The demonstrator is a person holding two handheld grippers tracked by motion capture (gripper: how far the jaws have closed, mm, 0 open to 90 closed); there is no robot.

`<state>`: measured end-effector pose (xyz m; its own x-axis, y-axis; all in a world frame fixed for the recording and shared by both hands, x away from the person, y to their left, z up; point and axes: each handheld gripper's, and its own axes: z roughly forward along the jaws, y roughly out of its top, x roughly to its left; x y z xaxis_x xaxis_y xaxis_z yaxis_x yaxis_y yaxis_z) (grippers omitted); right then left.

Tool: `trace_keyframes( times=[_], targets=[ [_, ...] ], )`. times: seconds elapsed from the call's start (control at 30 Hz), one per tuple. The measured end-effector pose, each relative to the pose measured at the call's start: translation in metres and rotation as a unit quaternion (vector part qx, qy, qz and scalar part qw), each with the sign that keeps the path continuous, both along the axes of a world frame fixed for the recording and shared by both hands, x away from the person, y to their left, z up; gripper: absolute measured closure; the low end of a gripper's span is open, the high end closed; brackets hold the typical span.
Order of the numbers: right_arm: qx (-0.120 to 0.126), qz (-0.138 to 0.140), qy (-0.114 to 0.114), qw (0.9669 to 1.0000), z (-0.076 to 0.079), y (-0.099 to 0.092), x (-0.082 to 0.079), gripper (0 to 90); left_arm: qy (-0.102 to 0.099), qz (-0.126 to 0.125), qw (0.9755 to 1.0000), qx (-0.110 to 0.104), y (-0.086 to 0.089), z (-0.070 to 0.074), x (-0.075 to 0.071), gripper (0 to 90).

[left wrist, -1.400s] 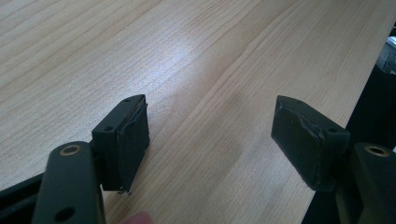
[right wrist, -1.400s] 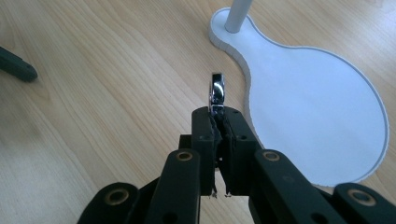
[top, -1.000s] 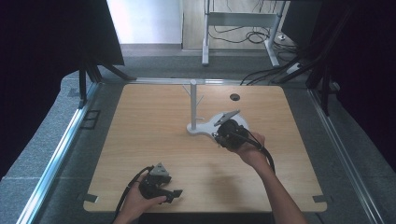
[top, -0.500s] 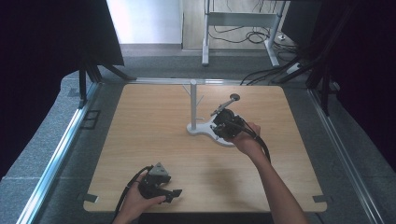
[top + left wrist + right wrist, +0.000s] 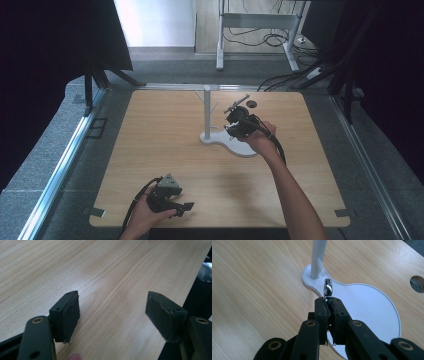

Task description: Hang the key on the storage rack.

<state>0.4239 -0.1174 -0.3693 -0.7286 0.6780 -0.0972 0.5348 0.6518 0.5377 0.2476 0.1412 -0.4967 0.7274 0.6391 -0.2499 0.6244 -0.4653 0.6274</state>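
My right gripper hovers over a white stand's flat base, just right of its upright pole. It is shut on a thin shiny metal piece that sticks up and away past the jaws. In the right gripper view that metal piece shows end-on as a chrome loop above the closed gripper, with the pole and base behind. My left gripper rests at the table's near left edge, and this gripper is open over bare wood.
Short pegs branch off the pole near its top. A round cable hole lies in the wooden tabletop behind the stand. Dark curtains and a metal rail flank the table; cables lie on the floor beyond.
My right gripper has risen from the stand's base and drawn nearer the pole, tipping the metal piece upward. The left gripper has stayed put.
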Motion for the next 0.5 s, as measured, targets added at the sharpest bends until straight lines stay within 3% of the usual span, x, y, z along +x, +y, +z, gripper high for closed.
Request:
trace_keyframes(
  times=[0.5],
  targets=[
    [-0.002,-0.022,0.011,0.9997,-0.003,0.005,0.03,84.7,-0.002,0.004,1.0,-0.007,0.004,0.003,0.0,28.1]
  ],
)
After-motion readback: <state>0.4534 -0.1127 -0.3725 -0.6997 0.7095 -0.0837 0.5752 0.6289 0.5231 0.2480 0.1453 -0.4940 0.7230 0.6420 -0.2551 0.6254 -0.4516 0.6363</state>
